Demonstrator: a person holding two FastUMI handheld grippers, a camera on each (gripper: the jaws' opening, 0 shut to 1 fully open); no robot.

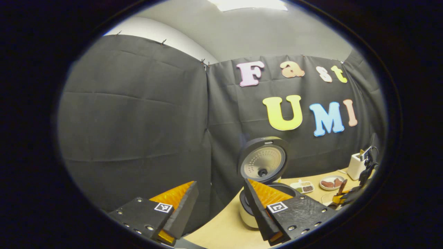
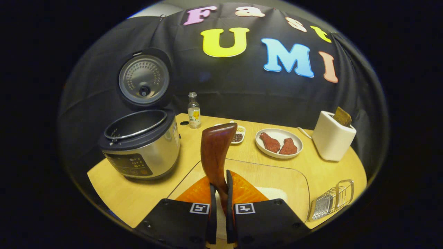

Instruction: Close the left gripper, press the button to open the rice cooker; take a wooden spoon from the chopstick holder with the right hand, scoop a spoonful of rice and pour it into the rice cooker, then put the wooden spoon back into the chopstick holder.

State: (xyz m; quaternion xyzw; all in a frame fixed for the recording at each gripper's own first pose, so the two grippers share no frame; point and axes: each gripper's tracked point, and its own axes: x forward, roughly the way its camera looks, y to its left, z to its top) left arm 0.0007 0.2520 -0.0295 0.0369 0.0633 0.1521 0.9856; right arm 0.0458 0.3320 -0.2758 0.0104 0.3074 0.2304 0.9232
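In the right gripper view my right gripper [image 2: 220, 188] is shut on the handle of the wooden spoon [image 2: 216, 147]. The spoon stands upright with its bowl uppermost, over the clear rice container [image 2: 277, 180], which holds white rice [image 2: 273, 193]. The rice cooker [image 2: 142, 141] stands at the left with its lid [image 2: 143, 79] swung up and its pot empty. The white chopstick holder [image 2: 330, 138] is at the far right. In the left gripper view my left gripper [image 1: 220, 185] is open and holds nothing, lifted in front of the rice cooker [image 1: 249, 211]. My right gripper [image 1: 360, 188] shows at the far right.
A plate of red meat [image 2: 278, 143], a small dish of beans [image 2: 238, 135] and a little bottle [image 2: 193, 112] stand along the back of the wooden table [image 2: 131, 197]. A clear clip-on lid [image 2: 332, 200] lies at the front right edge.
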